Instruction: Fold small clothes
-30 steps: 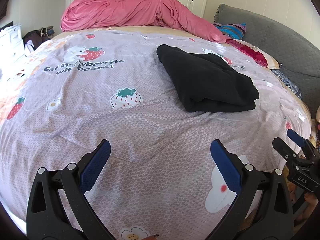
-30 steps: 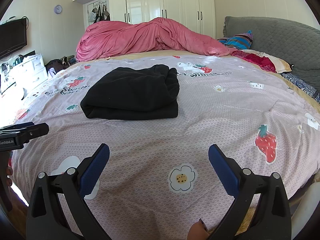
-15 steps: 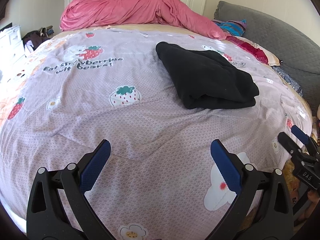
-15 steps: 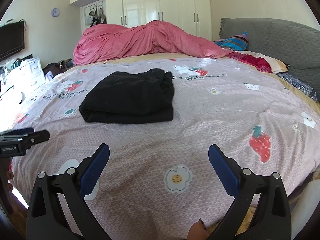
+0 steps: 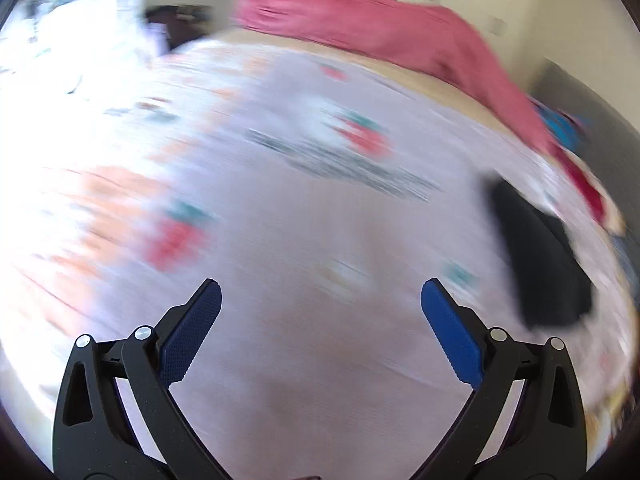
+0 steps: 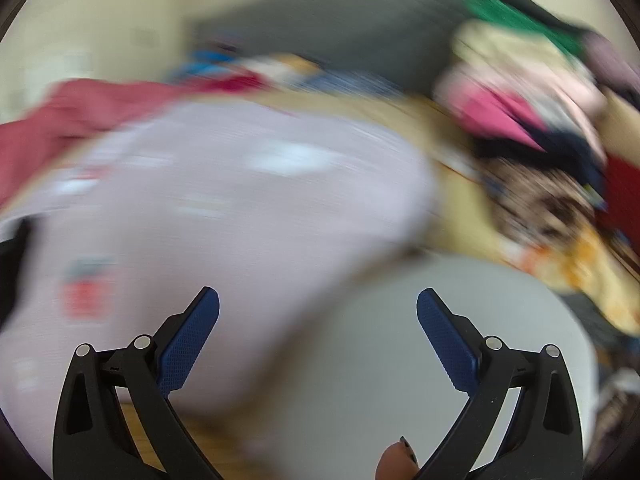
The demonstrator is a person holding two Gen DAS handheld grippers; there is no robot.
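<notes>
Both views are blurred by motion. A folded black garment (image 5: 540,256) lies on the lilac strawberry-print bedspread (image 5: 304,208) at the right of the left wrist view. My left gripper (image 5: 320,308) is open and empty above the bedspread, well left of the garment. My right gripper (image 6: 318,312) is open and empty over the bed's right edge (image 6: 248,208), facing a heap of mixed coloured clothes (image 6: 536,128) at the upper right.
A pink duvet (image 5: 384,28) is bunched at the head of the bed. A grey headboard or sofa (image 6: 332,28) stands behind. A pale grey round surface (image 6: 420,344) lies below the right gripper. White furniture (image 5: 72,28) stands far left.
Both grippers have swung fast: the left view turned left, so the black garment slid to its right edge. The right view turned right, off the garment toward the clothes heap. Both stay open.
</notes>
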